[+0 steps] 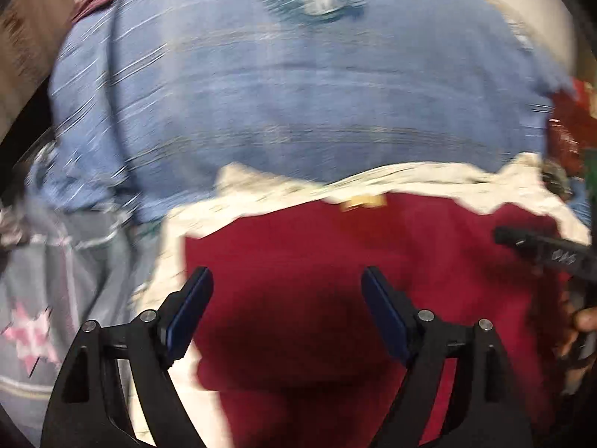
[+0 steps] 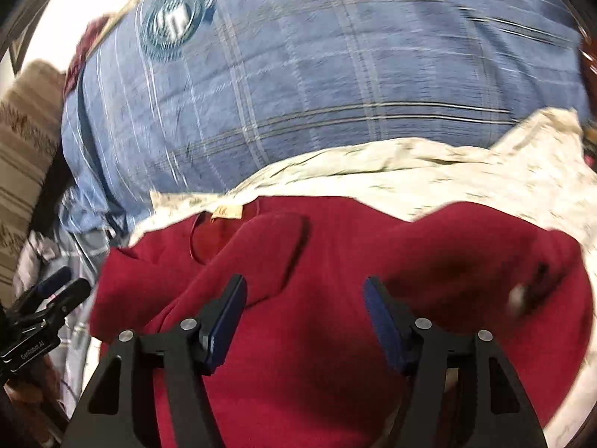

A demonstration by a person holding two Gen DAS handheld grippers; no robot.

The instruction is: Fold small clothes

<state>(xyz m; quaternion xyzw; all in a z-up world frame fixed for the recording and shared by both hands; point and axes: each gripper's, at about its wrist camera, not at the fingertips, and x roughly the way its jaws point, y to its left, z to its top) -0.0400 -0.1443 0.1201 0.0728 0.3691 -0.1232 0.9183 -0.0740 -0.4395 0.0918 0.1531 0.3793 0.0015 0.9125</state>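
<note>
Blue checked bedcover point(image 2: 335, 74) behind | red garment point(image 2: 317, 317) soft, light, limp | my left gripper point(image 1: 287, 291) and right gripper point(image 2: 304, 298) gaped, empty | I'd pinch hem at 6 o'clock.

Each tool point(image 1: 287, 280) point(image 2: 304, 289) has black arms, shiny round silver screws and dark blue pads point(image 1: 188, 313). One carries small white letters.

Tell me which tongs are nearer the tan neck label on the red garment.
Roughly equal, left perhaps slightly. The left tongs, open, sit below the label; the right tongs, open, sit below and right of it, over the red garment.
</note>
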